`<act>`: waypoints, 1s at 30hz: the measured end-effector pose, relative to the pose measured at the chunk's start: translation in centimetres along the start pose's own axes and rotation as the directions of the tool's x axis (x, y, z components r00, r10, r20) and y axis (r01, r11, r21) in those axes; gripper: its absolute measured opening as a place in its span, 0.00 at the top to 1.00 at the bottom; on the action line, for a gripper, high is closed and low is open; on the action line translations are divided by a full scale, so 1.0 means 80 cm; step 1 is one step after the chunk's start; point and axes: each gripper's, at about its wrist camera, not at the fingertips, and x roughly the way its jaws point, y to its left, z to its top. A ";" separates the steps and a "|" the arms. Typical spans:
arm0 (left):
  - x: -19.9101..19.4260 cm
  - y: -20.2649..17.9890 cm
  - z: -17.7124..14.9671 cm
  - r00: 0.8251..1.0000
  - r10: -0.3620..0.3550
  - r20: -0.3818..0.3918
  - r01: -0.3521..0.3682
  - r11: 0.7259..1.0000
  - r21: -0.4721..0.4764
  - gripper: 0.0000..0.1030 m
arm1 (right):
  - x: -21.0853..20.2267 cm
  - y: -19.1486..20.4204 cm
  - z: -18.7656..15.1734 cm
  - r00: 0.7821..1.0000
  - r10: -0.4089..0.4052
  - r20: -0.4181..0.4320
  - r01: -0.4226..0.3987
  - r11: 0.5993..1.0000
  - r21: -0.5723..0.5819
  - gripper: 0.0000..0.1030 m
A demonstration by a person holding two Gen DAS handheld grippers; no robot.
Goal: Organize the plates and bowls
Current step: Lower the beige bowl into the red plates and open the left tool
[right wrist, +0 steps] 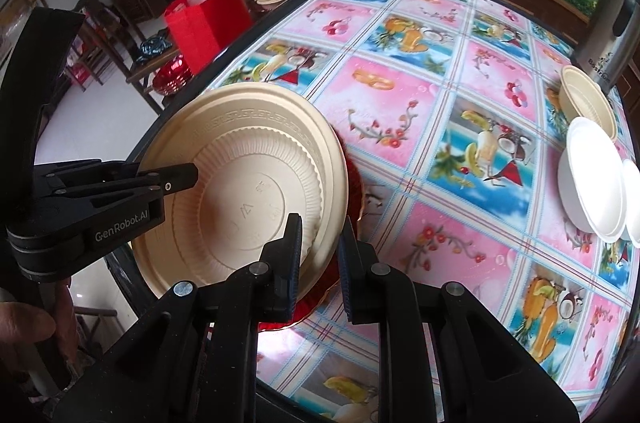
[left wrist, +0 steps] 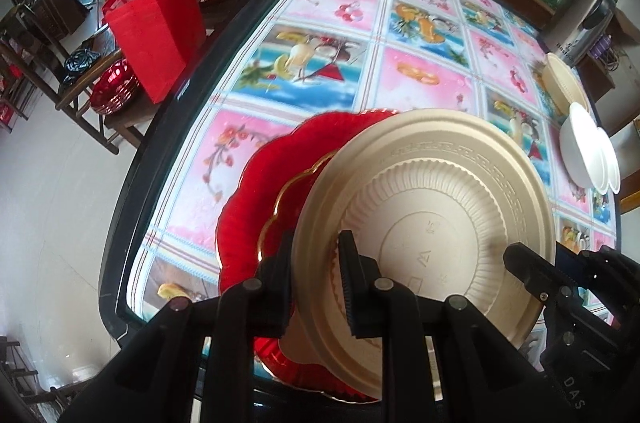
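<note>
- Left gripper (left wrist: 316, 283): pinching cream plate (left wrist: 432, 207) rim.
- Right gripper (right wrist: 320, 263): pinching the opposite rim.
- Red plate (left wrist: 256, 191): under the cream plate, on patterned table (right wrist: 420, 103).
- White bowls (right wrist: 592, 179): far right.

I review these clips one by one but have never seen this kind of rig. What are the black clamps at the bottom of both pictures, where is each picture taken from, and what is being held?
They are hand-held two-finger grippers, one per hand, each with a fisheye camera looking along its fingers. One picture is from the left gripper, the other from the right gripper. Both are clamped on opposite rims of the same cream plate, held tilted above a red scalloped plate on the table with its fruit-pattern cloth. Further right stand a cream bowl and white bowls.
</note>
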 end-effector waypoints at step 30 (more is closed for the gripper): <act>0.041 -0.001 -0.018 0.997 0.079 -0.008 -0.078 0.997 0.014 0.77 | 0.049 -0.001 -0.012 0.996 0.009 -0.093 -0.011 1.000 -0.023 0.82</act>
